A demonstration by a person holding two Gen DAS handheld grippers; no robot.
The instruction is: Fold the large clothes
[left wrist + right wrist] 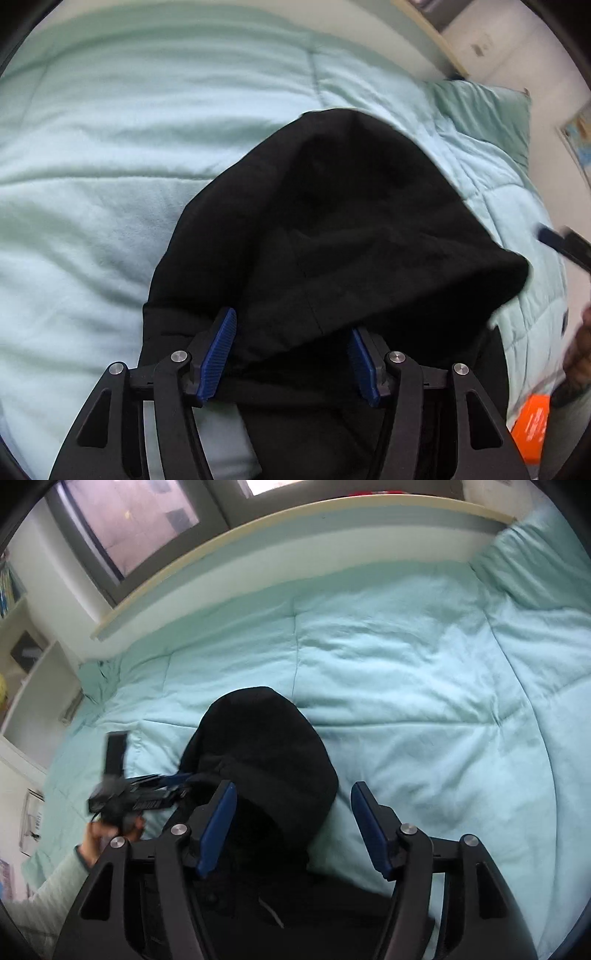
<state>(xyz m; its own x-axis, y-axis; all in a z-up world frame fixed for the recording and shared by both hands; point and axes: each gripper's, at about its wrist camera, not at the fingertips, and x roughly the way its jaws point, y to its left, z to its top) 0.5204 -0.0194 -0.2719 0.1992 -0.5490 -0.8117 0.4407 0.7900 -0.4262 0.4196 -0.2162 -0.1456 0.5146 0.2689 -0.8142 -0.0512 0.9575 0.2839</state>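
A black hooded garment lies on the pale green quilt of a bed. The left hand-held gripper hovers over it with jaws apart, hood spreading toward 12 o'clock. The right hand-held gripper is likewise spread, gripping nothing, garment at 11 o'clock.

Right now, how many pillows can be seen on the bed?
1. A pale green pillow lies at the bed's far right end, past the black hoodie; the right wrist view shows it too. The hoodie may hide others.
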